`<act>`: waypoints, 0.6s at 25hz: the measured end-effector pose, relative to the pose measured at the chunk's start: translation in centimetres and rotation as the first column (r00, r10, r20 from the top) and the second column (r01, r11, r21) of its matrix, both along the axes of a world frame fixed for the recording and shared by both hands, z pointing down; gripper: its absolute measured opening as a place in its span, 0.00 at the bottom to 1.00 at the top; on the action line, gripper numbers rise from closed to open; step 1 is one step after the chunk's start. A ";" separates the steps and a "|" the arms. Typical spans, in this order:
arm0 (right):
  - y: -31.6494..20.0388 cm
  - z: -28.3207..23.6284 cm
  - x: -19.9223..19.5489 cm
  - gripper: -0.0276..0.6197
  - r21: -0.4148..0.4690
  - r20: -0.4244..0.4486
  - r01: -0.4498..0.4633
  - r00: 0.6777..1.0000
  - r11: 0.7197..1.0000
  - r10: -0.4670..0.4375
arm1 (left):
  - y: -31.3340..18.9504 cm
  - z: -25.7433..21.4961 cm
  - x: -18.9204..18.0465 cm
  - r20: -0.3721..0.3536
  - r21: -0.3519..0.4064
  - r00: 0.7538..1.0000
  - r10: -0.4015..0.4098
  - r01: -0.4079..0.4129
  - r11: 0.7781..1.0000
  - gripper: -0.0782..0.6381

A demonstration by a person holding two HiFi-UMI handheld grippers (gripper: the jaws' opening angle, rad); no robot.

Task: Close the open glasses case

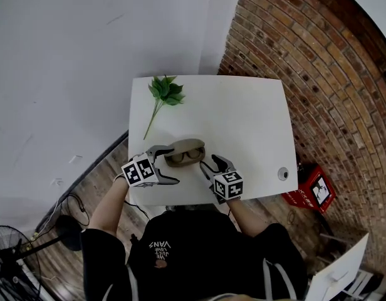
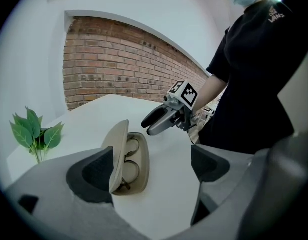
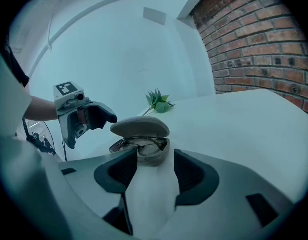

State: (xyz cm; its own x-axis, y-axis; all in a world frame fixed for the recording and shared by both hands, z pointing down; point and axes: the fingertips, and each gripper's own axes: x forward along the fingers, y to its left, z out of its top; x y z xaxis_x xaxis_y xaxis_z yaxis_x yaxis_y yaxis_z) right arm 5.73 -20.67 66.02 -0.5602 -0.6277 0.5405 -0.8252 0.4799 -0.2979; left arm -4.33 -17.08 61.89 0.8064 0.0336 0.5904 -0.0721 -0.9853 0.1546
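A beige glasses case lies near the front edge of the white table, its lid raised partway over a pair of glasses. My left gripper is open at the case's left end, and its left pad sits right by the lid's outer side. In the left gripper view the case lies between those jaws. My right gripper is open just to the right of the case, nothing between its fingers. In the right gripper view the case sits just beyond the pads.
A green leafy sprig lies at the table's back left. A small round object sits near the front right corner. A brick wall runs along the right, with a red crate on the floor. A fan stands at lower left.
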 end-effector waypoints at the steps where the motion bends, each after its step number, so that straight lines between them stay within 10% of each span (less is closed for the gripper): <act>1: 0.1 -0.2 0.2 0.40 0.006 0.002 -0.003 1.000 1.000 0.003 | 0.3 0.0 0.1 -0.003 0.000 1.000 -0.002 0.002 1.000 0.79; 15: -0.6 -3.3 -1.0 0.35 0.092 0.041 0.000 0.999 0.996 -0.004 | 3.6 2.2 0.9 0.039 -0.019 0.999 0.019 -0.018 1.000 0.79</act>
